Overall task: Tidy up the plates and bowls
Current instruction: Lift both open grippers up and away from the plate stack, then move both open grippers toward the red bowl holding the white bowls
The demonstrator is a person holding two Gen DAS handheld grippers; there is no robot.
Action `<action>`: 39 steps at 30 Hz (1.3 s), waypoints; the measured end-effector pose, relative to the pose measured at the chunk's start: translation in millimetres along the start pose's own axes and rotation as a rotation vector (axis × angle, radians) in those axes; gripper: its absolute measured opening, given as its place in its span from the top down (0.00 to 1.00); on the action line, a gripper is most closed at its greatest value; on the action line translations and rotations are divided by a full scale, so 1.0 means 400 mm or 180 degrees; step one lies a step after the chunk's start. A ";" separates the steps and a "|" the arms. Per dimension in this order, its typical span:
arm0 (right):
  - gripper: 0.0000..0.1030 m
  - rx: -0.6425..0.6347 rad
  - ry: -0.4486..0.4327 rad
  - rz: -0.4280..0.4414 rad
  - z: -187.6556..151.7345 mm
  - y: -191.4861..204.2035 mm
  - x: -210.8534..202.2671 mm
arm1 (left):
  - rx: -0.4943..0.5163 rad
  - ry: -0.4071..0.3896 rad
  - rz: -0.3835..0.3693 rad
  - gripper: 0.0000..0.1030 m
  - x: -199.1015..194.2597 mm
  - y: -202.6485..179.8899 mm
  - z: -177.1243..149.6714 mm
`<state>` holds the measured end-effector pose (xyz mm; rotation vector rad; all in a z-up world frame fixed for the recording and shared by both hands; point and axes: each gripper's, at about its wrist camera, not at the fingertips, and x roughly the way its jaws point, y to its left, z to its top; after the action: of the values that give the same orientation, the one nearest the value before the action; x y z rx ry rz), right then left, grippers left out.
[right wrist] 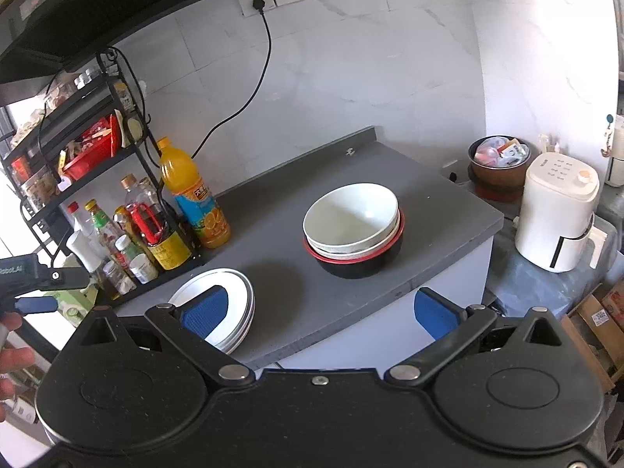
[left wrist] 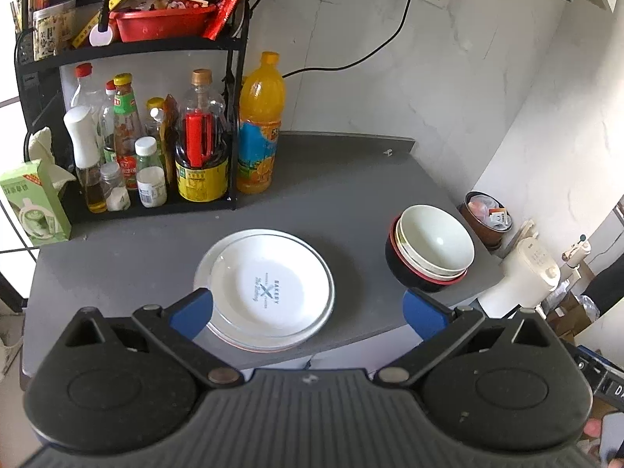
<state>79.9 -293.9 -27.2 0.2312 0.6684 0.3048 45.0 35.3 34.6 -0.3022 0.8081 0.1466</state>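
Observation:
A stack of white plates point(left wrist: 269, 288) lies near the front edge of the grey counter point(left wrist: 331, 195); the top one carries a round printed logo. To its right stands a nest of bowls point(left wrist: 431, 251), white ones inside a black bowl with a red rim. My left gripper point(left wrist: 308, 310) hovers open over the front of the plate stack, holding nothing. In the right wrist view the bowls point(right wrist: 353, 230) sit mid-counter and the plates point(right wrist: 218, 308) lie at the lower left. My right gripper point(right wrist: 321, 312) is open and empty in front of the counter's edge.
A black rack point(left wrist: 128, 89) with sauce bottles and a red basin fills the counter's left side, and an orange juice bottle point(left wrist: 259, 124) stands beside it. A white appliance point(right wrist: 557, 222) and a brown pot point(right wrist: 497, 163) sit right of the counter. A hand shows at the left edge point(right wrist: 11, 355).

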 end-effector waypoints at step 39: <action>0.00 -0.0188 -0.0092 -0.0605 -0.037 0.231 -0.057 | 0.0397 -0.0070 0.0078 0.00 -0.059 0.088 -0.051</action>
<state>35.0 -214.2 2.9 0.1143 0.6466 0.1386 6.3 61.6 31.2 -0.1727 0.7959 0.1217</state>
